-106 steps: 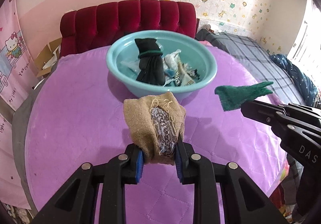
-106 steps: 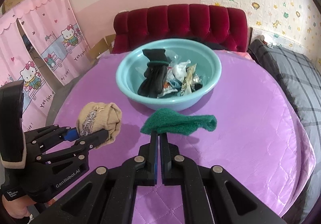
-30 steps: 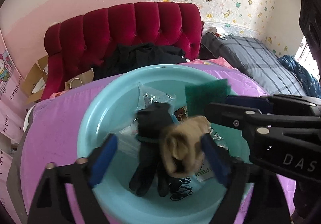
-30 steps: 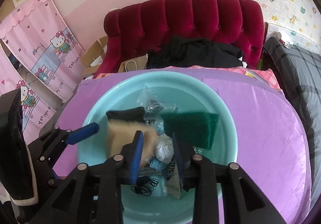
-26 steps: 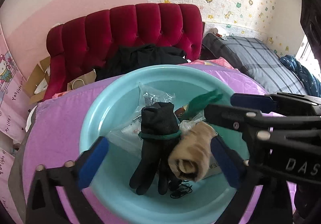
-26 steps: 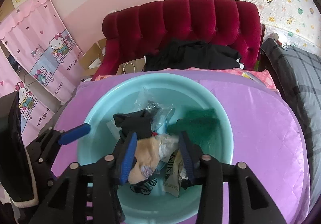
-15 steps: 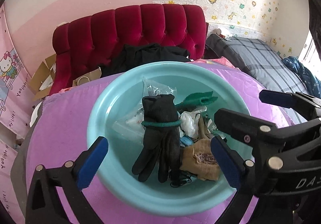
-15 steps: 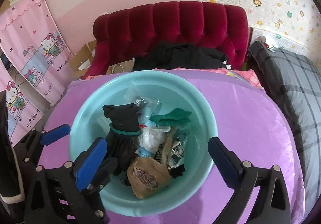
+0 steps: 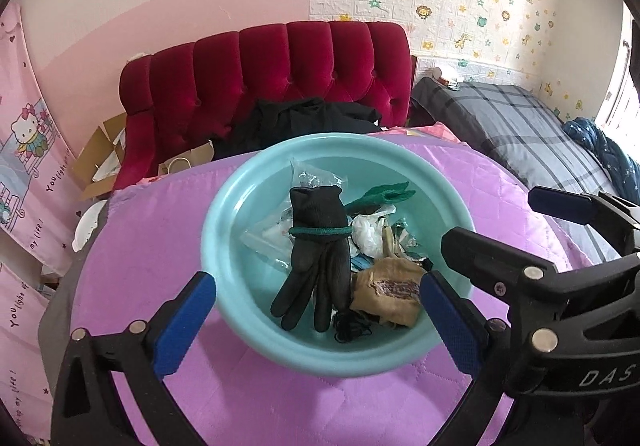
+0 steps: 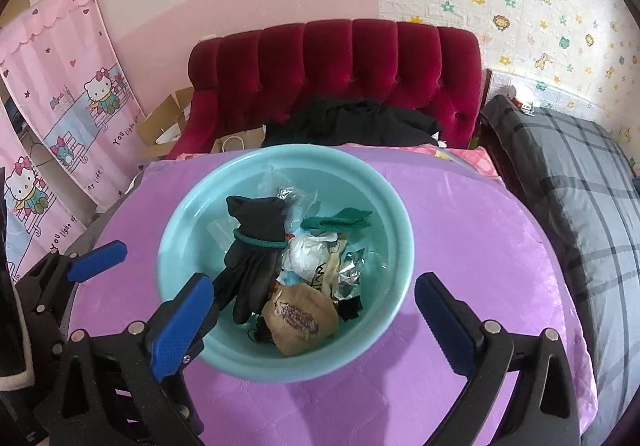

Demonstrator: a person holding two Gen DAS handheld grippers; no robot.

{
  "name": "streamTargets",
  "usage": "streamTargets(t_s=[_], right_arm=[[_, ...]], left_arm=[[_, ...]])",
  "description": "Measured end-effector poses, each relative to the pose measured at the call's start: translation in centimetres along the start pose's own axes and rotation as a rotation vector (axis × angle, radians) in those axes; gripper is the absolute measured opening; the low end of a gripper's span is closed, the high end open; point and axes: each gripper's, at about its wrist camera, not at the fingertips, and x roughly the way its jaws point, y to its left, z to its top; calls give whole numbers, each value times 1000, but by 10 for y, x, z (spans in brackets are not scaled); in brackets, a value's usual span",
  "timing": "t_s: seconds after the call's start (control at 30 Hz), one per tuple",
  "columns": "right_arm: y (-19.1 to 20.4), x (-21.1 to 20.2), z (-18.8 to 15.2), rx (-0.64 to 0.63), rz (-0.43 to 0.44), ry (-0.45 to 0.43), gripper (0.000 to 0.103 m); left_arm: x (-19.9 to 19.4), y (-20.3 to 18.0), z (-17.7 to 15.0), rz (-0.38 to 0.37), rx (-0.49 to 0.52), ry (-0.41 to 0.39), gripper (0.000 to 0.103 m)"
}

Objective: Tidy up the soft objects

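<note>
A light blue basin [image 9: 224,214] [image 10: 400,222] stands on the purple quilted table. In it lie a black glove [image 9: 318,242] [image 10: 256,246], a tan burlap bundle [image 9: 386,292] [image 10: 300,318], a green scrub cloth [image 9: 378,196] [image 10: 338,222] and several plastic wrappers. My left gripper [image 9: 318,310] is open and empty, above the basin's near rim. My right gripper [image 10: 314,306] is open and empty, also above the near rim. It shows at the right of the left wrist view [image 9: 520,230].
The purple table [image 9: 152,230] [image 10: 472,230] carries only the basin. Behind it stand a red tufted headboard [image 9: 272,70] with black clothing [image 10: 352,126] piled in front. A grey plaid bed [image 10: 580,182] lies to the right. Pink cartoon curtains [image 10: 60,118] hang at left.
Both grippers carried the burlap bundle and the green cloth over the basin, opened and dropped them in. Both have since drawn back and up, open wide.
</note>
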Motion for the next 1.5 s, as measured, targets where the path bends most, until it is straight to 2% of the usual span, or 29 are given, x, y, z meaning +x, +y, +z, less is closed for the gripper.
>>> streamTargets(t_s=[0.5, 0.77, 1.1, 1.5], right_arm=[[17, -64, -27, -22, -31, -60, 103], [26, -94, -55, -15, -46, -83, 103], [35, -115, -89, -23, -58, -102, 103], [39, -117, -118, -32, -66, -97, 103]], left_arm=[[-60, -7, -22, 47, -13, -54, 103], [-81, -13, -45, 75, -12, -59, 103], [-97, -18, -79, 97, -31, -61, 103], [-100, -22, -106, 123, -53, -48, 103]])
